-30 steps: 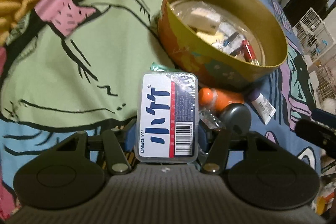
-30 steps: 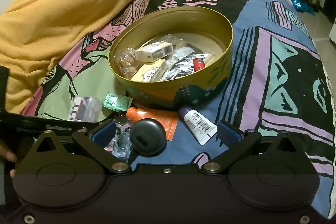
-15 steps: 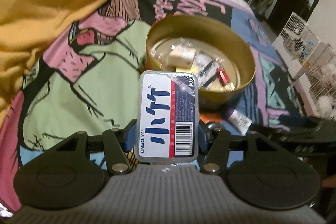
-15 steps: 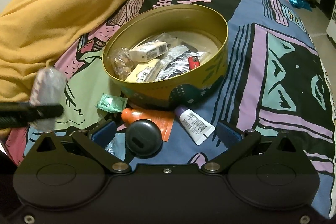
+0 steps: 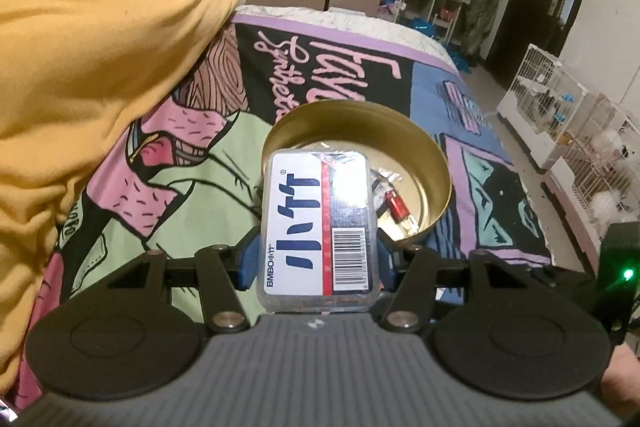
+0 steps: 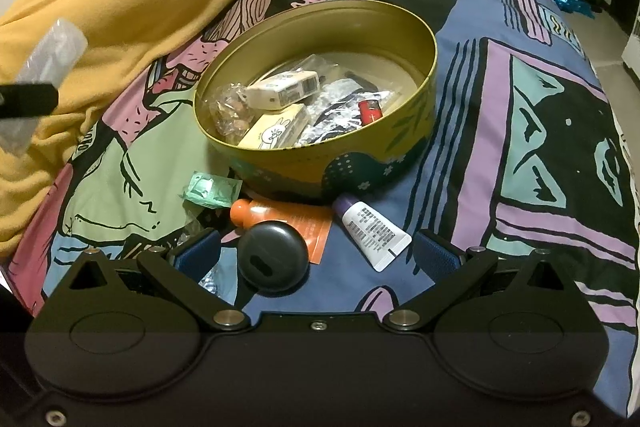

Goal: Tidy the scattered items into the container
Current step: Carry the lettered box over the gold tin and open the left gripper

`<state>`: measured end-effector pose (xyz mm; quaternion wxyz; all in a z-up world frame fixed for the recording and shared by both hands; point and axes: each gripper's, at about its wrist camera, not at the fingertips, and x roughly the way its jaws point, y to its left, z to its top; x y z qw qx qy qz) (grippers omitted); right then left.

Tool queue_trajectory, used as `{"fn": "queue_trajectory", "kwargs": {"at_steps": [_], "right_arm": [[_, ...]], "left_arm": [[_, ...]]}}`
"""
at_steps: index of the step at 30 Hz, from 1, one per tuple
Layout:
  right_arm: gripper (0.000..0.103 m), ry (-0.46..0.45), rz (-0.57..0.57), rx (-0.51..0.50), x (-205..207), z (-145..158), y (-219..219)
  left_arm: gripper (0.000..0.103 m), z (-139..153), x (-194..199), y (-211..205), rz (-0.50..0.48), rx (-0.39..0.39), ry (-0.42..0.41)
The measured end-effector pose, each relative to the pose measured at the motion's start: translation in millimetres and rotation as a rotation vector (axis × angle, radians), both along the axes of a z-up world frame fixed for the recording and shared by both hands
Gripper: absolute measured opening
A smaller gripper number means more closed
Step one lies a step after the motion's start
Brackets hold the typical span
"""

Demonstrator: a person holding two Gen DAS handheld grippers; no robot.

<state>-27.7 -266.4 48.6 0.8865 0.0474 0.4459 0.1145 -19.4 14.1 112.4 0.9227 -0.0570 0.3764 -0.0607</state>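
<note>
The left gripper (image 5: 318, 263) is clamped on a clear plastic box (image 5: 318, 227) with a white, blue and red label, its blue pads pressing the box's two long sides; the box stands upright between the fingers, lifted off the bed. Straight ahead of and below it sits the round gold tin (image 5: 434, 163), partly hidden behind the box, with a red item visible inside to the right of the box. Far off to the left lies a yellow blanket (image 5: 100, 75).

The right gripper (image 6: 316, 255) has its fingers spread wide apart, holding nothing. Just ahead between the fingers lies a dark round case (image 6: 274, 259), touching an orange tube (image 6: 280, 221) behind it. Beside the right finger is a white tube with a purple cap (image 6: 372, 231). Ahead and left is a green sachet (image 6: 210, 191). Beyond these the tin (image 6: 420, 131) rests on the patterned bedspread (image 6: 540, 131), holding packets and small boxes
</note>
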Motion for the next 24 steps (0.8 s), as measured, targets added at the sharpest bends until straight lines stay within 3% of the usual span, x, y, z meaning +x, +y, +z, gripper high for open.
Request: {"fn": "queue_trajectory", "kwargs": {"at_steps": [14,24], "right_arm": [[0.103,0.033,0.011,-0.016,3,-4,4],[0.103,0.027,-0.014,-0.057,5,-2,1]], "left_arm": [[0.059,19,11,-12,-0.041,0.033,-0.036],[0.059,5,29,-25,-0.057,0.057,0.012]]}}
